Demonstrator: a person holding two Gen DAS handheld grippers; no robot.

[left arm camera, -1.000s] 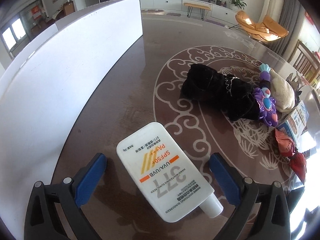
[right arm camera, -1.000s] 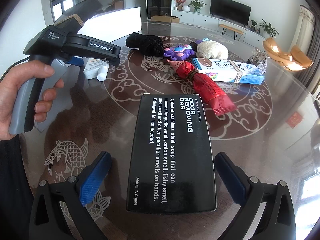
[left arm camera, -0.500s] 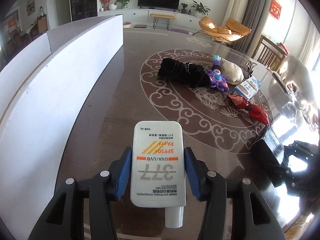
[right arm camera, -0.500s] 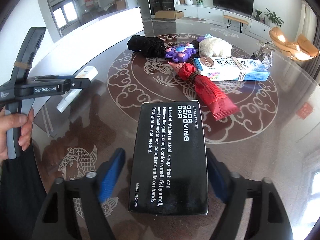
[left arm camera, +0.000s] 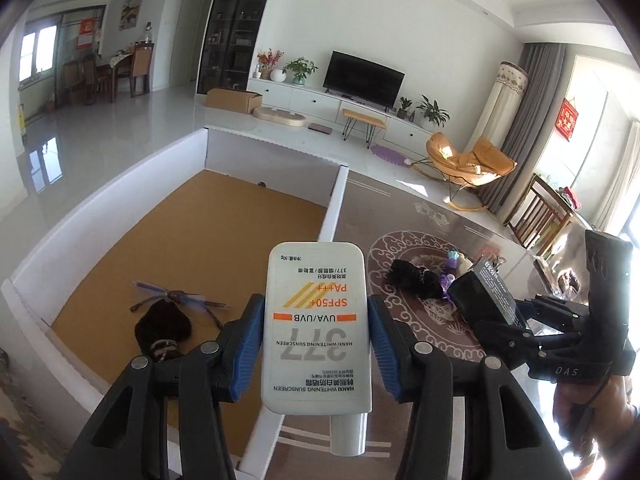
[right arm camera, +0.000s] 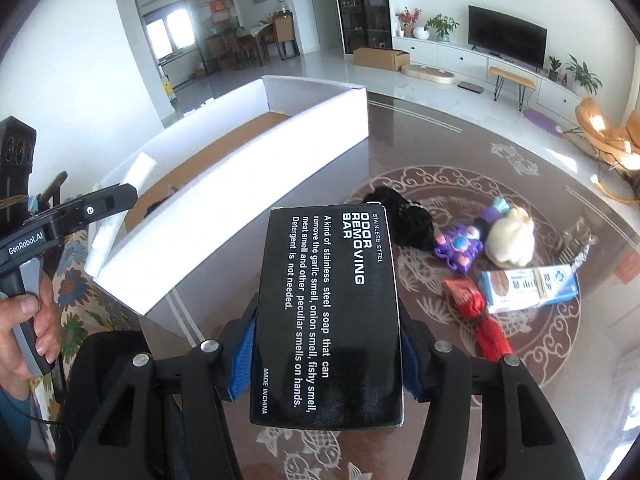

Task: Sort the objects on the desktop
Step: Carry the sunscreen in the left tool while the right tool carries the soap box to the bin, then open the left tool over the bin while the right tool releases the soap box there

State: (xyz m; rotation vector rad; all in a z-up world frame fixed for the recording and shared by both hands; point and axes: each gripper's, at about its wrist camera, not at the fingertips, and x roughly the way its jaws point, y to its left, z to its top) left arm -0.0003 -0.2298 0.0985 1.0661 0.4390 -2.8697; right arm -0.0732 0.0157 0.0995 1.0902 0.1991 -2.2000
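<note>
Left gripper [left arm camera: 316,344] clamped on flat white plastic sunscreen tube [left arm camera: 316,324], cap toward camera, raised over near wall of white cardboard box with brown floor [left arm camera: 336,200]. Right gripper [right arm camera: 326,344] clamped on black rectangular carton [right arm camera: 328,312], above table beside box. Best carried well clear of wall, lowered onto bare floor, then released. Readable: "SPF50+ PA+++", "UVA/UVB", "377", "HANXI WHITENING SUNSCREEN"; "STAINLESS STEEL ODOR REMOVING BAR", "MADE IN CHINA".

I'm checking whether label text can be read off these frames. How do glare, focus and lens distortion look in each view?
Left wrist view: sunscreen bottle sharp, print legible; window glare washes out the table at right; fisheye bends the white box.
Right wrist view: black soap box crisp; sunlit chair blown out.
</note>
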